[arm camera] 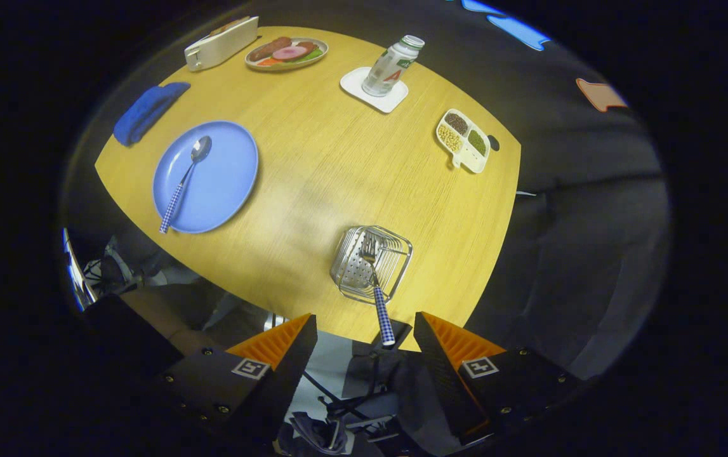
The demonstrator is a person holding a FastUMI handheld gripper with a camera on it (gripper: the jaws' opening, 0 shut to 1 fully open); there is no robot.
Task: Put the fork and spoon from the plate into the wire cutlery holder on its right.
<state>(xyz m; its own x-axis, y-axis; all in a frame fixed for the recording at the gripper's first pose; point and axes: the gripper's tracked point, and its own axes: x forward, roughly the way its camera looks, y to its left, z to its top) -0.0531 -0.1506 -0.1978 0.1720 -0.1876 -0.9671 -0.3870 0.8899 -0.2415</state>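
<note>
Gripper (pixel 364 333) jaws apart, fork (pixel 376 285) btwn them (tines in wire holder (pixel 395 254)).

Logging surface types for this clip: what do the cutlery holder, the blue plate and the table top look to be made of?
Wire cutlery holder: shiny metal, thin rods with a perforated plate. Blue plate: smooth, matte, even colour, probably plastic or glazed ceramic. Table: wood-grain top, likely laminate or veneer. The gripper is open, the fork already standing in the holder.
</note>
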